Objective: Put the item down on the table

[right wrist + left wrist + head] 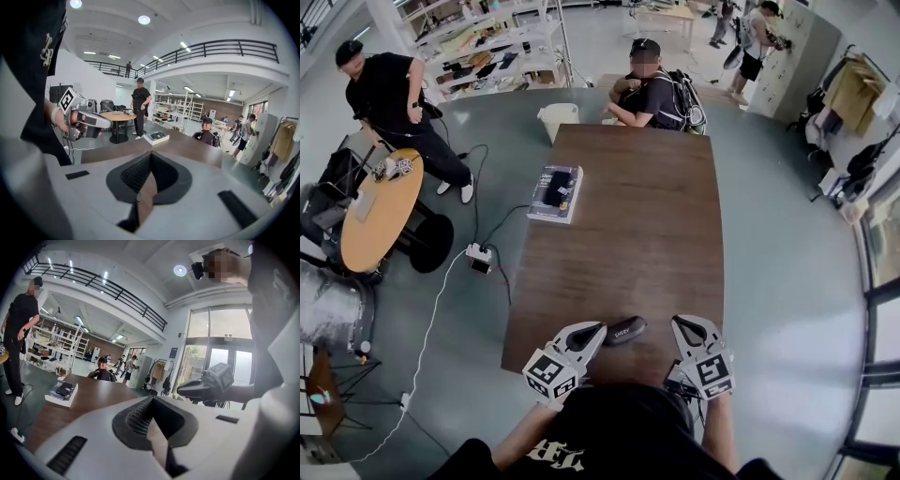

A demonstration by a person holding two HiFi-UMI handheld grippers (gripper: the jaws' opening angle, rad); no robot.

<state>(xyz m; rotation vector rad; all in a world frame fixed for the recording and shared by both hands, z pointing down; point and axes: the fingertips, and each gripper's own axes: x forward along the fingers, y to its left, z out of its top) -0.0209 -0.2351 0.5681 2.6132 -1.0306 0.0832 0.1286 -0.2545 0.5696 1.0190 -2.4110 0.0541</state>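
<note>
A small black oblong item (626,330) with white lettering lies on the brown table (637,216), near its front edge and between my two grippers. My left gripper (598,332) has its tip right beside the item's left end; I cannot tell whether they touch. Its jaws (157,439) are shut with nothing between them. My right gripper (680,324) hovers to the right of the item, apart from it. Its jaws (143,187) are also shut and empty. Each gripper shows in the other's view: right gripper (206,386), left gripper (86,119).
A white box (555,194) with a dark thing on top lies at the table's left edge. A person (652,92) sits at the far end beside a white bin (558,118). Left of the table stand a round wooden table (380,211), a standing person (394,103) and a floor power strip (478,255).
</note>
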